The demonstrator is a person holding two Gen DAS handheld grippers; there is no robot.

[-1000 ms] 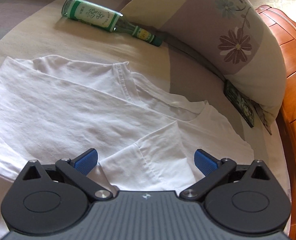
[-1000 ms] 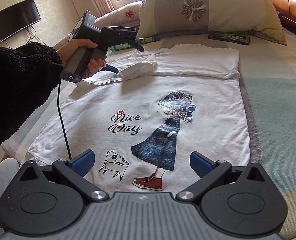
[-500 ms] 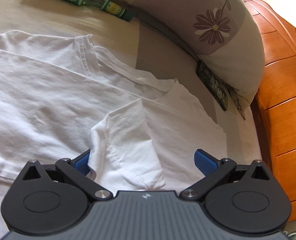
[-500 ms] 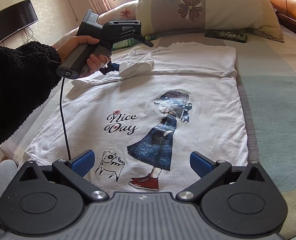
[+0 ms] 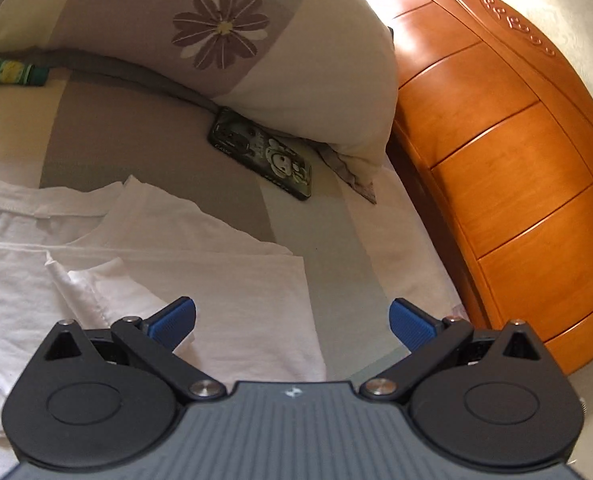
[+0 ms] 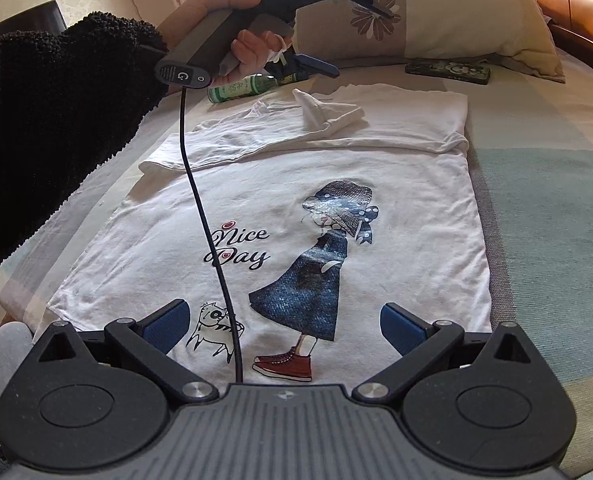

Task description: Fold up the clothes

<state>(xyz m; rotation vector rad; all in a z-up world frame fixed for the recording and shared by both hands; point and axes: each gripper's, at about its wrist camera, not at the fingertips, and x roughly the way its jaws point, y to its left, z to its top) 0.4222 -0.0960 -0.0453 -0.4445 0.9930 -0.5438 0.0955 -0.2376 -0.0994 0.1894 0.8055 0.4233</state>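
Note:
A white T-shirt [image 6: 396, 208] with a girl and "Nice Day" print lies flat on the bed, its top part folded over into a band [image 6: 408, 124]. One sleeve [image 6: 330, 114] lies bunched on that band. A hand holds my left gripper [image 6: 308, 67] in the air above the shirt's collar end, open, with nothing between its fingers. In the left wrist view the left gripper [image 5: 292, 320] hangs over the folded band's edge [image 5: 256, 292]. My right gripper [image 6: 283, 326] is open over the shirt's hem, near the printed shoes.
A flowered pillow [image 5: 280, 52] leans on the wooden headboard [image 5: 516, 168]. A phone [image 5: 264, 152] lies beside the pillow and a green bottle [image 6: 240, 88] lies beyond the collar. A black cable [image 6: 204, 216] hangs across the print. Striped bedding [image 6: 544, 208] shows to the right.
The left gripper lifted off the sleeve and swung right toward the pillow and headboard. The sleeve now lies on the folded band. The right gripper moved slightly closer to the shirt.

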